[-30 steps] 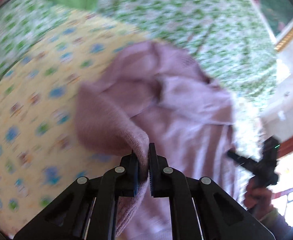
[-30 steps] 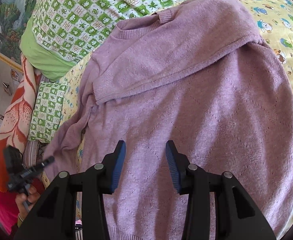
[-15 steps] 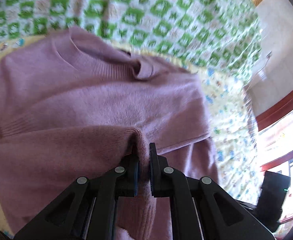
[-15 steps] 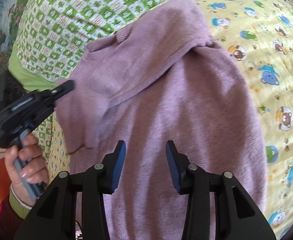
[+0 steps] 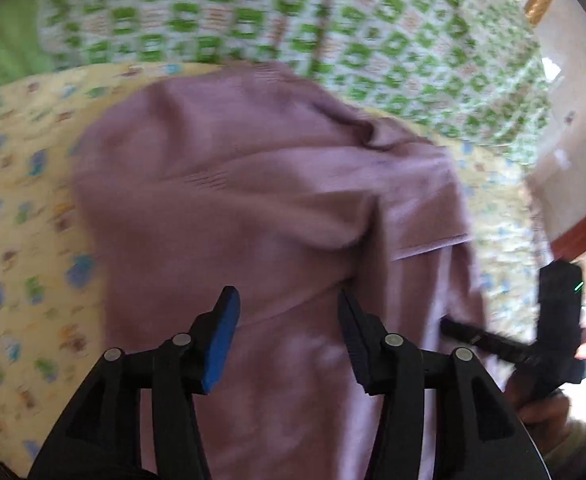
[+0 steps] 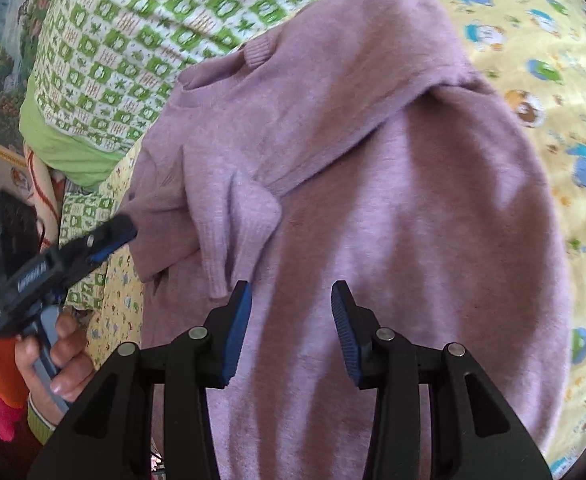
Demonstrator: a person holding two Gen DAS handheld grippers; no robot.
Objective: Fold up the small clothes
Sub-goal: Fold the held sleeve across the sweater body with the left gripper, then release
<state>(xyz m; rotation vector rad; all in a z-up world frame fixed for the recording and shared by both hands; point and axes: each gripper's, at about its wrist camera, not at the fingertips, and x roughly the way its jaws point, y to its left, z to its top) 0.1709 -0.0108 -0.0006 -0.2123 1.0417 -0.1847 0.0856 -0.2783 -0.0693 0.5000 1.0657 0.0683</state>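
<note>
A lilac knit sweater (image 6: 393,208) lies flat on a yellow cartoon-print sheet (image 6: 553,80). Both sleeves are folded across its chest; one cuff (image 6: 249,216) lies bunched at the left. My right gripper (image 6: 289,312) is open and empty, just above the sweater's body. My left gripper (image 5: 287,316) is open and empty above the sweater (image 5: 253,200); it also shows in the right wrist view (image 6: 109,236), at the sweater's left edge. The right gripper shows in the left wrist view (image 5: 469,332), at the far right.
A green-and-white checked quilt (image 6: 133,32) lies beyond the collar, with a plain green fabric (image 6: 69,148) beside it. A wall and a red wooden frame (image 5: 581,224) stand at the right in the left wrist view.
My left gripper carried the sleeve across the sweater's chest, then opened and let it go. It has drawn back to the left. My right gripper stayed open over the body.
</note>
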